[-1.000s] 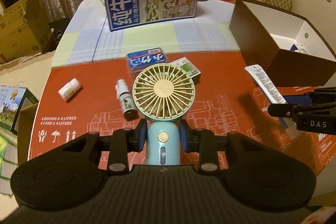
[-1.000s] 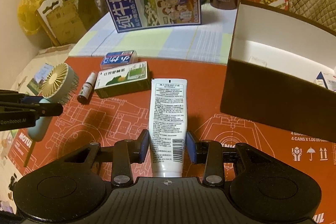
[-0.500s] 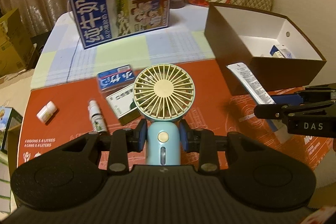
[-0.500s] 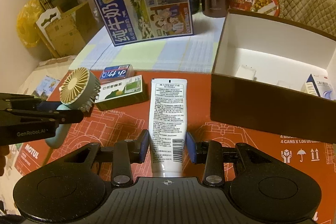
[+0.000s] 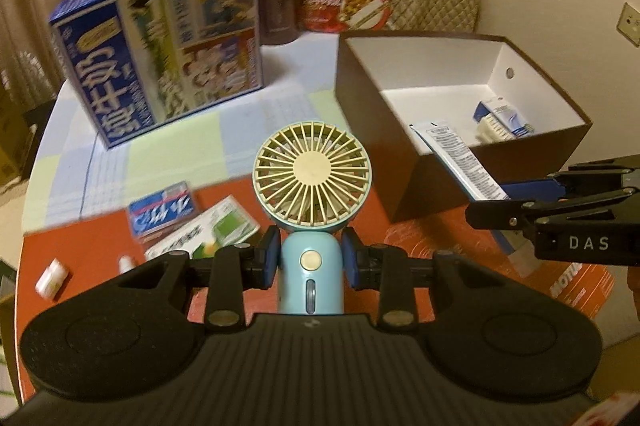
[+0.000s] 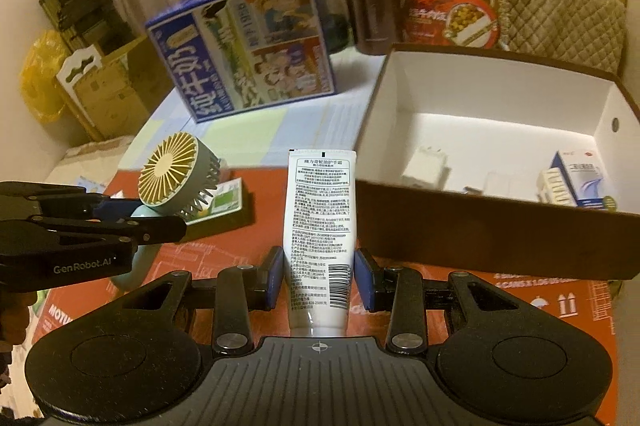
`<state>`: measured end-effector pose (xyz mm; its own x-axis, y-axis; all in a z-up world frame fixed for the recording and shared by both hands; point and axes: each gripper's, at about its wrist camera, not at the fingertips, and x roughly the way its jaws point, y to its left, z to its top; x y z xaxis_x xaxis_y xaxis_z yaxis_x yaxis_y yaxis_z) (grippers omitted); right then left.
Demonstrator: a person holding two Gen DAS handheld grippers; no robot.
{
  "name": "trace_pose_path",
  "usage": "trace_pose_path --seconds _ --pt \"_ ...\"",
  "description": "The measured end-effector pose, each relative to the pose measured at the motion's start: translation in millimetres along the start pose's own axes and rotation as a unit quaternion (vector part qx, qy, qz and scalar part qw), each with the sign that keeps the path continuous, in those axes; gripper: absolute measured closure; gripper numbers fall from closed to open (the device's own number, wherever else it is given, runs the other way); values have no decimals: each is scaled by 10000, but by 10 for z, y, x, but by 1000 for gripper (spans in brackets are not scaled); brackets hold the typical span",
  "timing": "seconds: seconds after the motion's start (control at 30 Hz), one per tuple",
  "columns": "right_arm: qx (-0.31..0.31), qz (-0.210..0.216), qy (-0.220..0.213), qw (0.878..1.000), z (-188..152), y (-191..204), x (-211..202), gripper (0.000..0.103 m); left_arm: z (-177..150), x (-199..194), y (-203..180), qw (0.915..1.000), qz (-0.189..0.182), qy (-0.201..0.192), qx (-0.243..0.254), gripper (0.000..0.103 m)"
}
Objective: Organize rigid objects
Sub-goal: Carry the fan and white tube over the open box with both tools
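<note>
With the left gripper (image 5: 309, 258) clamping the fan (image 5: 312, 182) and the right gripper (image 6: 319, 274) the tube (image 6: 320, 210), each needed to clear the box (image 6: 420, 226) wall before release.

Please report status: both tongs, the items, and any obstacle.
Left tongs shut on fan. Right tongs shut on tube. Brown box open, partly filled. Nothing in the way.
</note>
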<state>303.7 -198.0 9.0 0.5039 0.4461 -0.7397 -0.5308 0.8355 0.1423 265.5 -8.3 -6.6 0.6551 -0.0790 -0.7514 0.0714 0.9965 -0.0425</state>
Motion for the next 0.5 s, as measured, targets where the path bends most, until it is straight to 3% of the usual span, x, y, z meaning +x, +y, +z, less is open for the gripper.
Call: trace_pose_path --seconds 0.5 --pt "306 -431 -372 9979 361 -707 -258 69 646 341 -624 9984 -393 -212 347 75"
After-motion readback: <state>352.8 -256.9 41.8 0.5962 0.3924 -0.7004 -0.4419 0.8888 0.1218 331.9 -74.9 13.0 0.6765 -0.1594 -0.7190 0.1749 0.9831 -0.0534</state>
